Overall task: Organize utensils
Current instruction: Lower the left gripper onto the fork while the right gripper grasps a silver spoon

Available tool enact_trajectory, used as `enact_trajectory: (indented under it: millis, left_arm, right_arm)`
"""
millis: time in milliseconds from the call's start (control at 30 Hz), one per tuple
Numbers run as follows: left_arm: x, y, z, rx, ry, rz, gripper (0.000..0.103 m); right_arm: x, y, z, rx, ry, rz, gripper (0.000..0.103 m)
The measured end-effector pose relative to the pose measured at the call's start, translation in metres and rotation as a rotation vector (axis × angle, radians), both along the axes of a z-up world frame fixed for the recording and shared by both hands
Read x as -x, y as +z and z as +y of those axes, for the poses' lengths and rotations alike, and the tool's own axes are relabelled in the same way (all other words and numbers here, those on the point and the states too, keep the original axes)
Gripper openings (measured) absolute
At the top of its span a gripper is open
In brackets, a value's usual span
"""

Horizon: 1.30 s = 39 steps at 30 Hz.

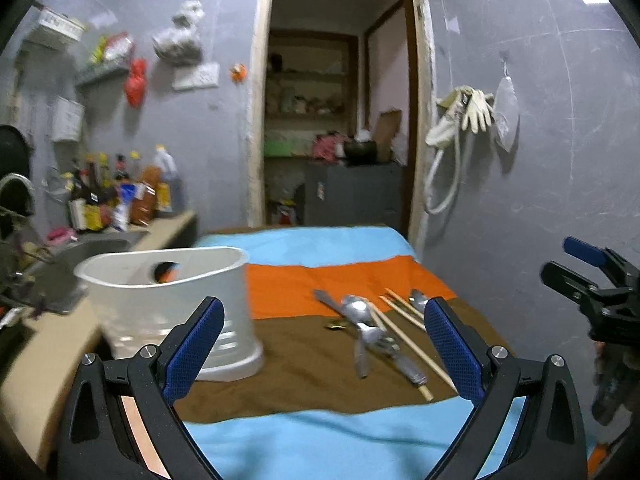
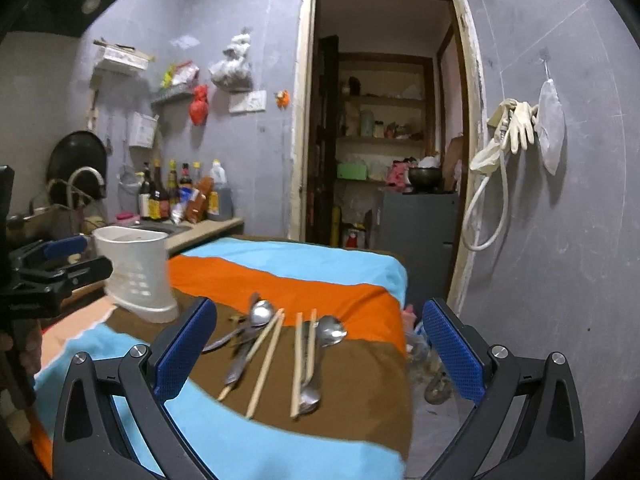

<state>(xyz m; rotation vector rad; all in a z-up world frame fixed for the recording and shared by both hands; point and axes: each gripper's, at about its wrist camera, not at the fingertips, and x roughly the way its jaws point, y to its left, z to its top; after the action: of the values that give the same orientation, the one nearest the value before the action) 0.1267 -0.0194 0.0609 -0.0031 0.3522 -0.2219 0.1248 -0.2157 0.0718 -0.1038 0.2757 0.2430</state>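
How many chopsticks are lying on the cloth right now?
4. Two chopsticks lie angled beside the left spoon; two more lie nearly parallel beside the right spoon, all on the brown stripe. None seem hidden.

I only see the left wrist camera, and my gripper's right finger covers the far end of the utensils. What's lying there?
Observer: The right wrist view shows a chopstick pair lying lengthwise beside a spoon, apart from the main pile.
Operator: Is the right gripper carrying anything?
Observer: No. The right gripper is open, with nothing between its fingers.
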Motion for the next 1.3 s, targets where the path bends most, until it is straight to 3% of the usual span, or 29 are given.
enact_trajectory:
  millis: [133, 267, 367, 533, 633, 800, 967, 1200, 1300]
  left_arm:
    - [-0.038, -0.005, -0.017, -0.015, -0.021, 0.071, 0.098]
    - [-0.075, -0.014, -0.031, -0.035, -0.021, 0.13, 0.097]
    - [-0.105, -0.022, -0.038, -0.031, -0.017, 0.188, 0.09]
    - [-0.155, -0.039, -0.037, 0.003, -0.001, 0.324, 0.057]
    - [-0.181, -0.056, -0.028, 0.039, 0.012, 0.432, 0.048]
    - [-0.208, -0.076, -0.012, 0.102, 0.017, 0.549, 0.046]
    - [-0.224, -0.088, 0.0, 0.136, 0.007, 0.627, 0.043]
    - [-0.246, -0.088, -0.003, 0.167, -0.034, 0.693, 0.043]
    - [-0.248, -0.09, 0.006, 0.223, -0.044, 0.706, 0.043]
  right_arm:
    - [-0.037, -0.008, -0.006, 0.031, -0.03, 0.087, 0.103]
    - [-0.075, -0.023, -0.017, -0.002, -0.037, 0.203, 0.103]
    - [-0.101, -0.034, -0.024, -0.035, -0.045, 0.287, 0.103]
    - [-0.139, -0.048, -0.026, -0.083, -0.019, 0.403, 0.101]
    - [-0.159, -0.06, -0.022, -0.109, 0.01, 0.481, 0.093]
    - [-0.18, -0.078, -0.008, -0.103, 0.038, 0.577, 0.083]
    - [-0.187, -0.087, 0.002, -0.076, 0.045, 0.606, 0.07]
    - [-0.196, -0.094, 0.009, -0.063, 0.046, 0.631, 0.068]
    - [-0.2, -0.095, 0.011, -0.061, 0.042, 0.635, 0.063]
